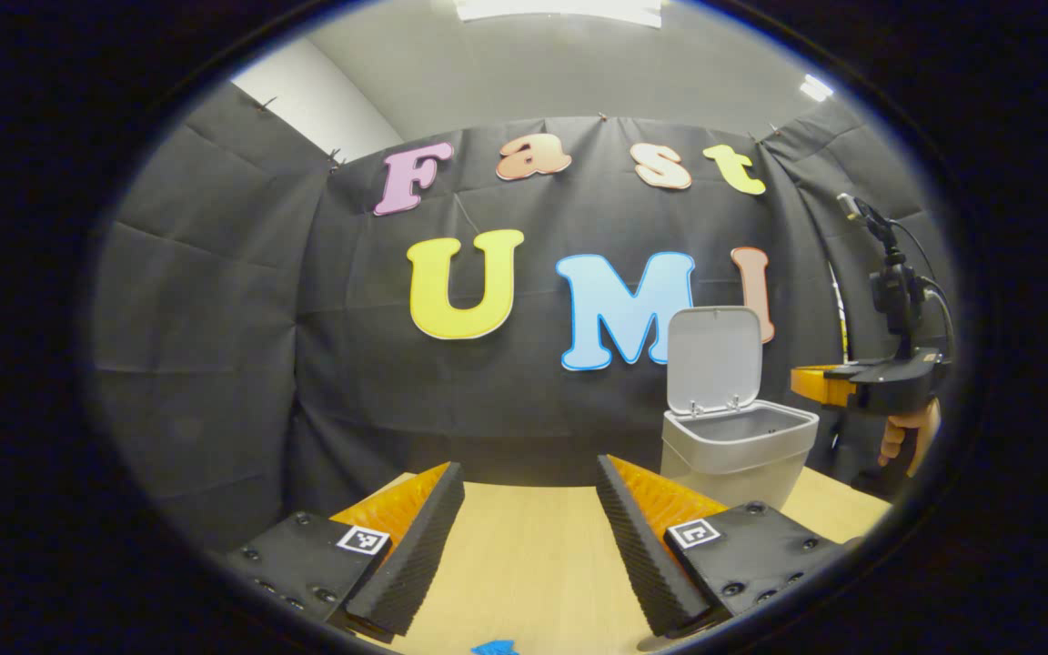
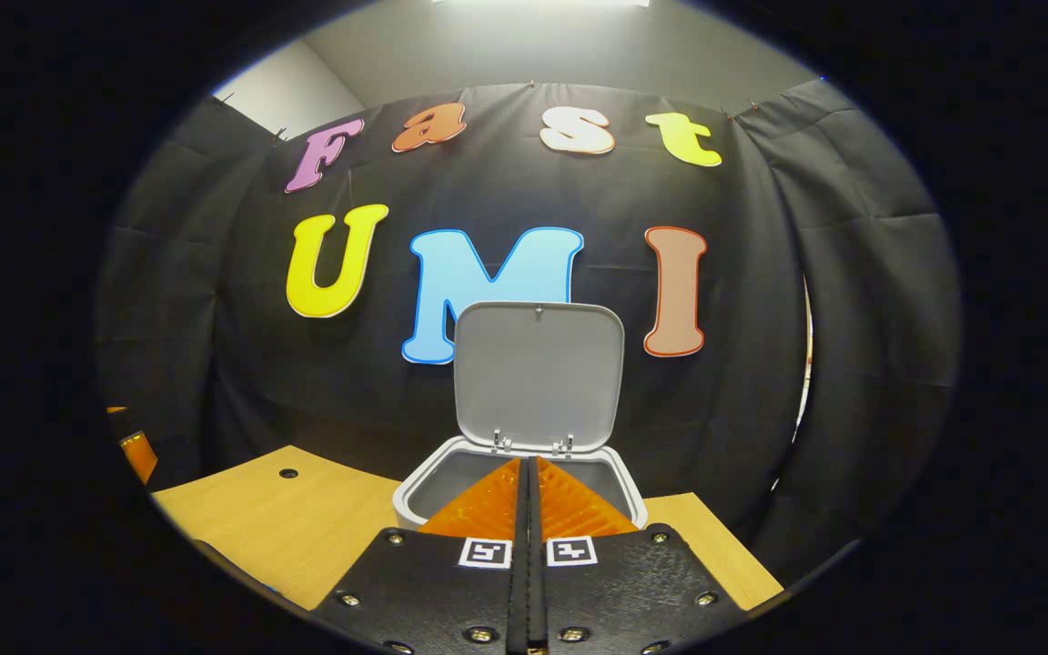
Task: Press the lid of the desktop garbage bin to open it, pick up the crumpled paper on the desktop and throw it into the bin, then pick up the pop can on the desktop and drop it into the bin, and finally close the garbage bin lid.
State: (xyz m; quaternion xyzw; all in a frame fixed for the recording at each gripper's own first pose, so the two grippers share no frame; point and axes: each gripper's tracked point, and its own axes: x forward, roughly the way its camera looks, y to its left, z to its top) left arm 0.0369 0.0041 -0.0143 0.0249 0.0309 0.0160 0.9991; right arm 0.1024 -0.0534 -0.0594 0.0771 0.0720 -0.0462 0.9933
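In the right gripper view the right gripper has its two fingers pressed together with nothing between them, and their tips reach over the near rim of the open bin. The bin's lid stands upright on its rear hinge, against the booth wall, and the bin sits close to the far edge of the table. In the left gripper view the left gripper is spread wide and empty, above the bare tabletop. Ahead and to its right stands the bin, lid raised. Beside the bin, a hand holds the right gripper level with the lid's hinge. A small blue thing lies at the table's near edge.
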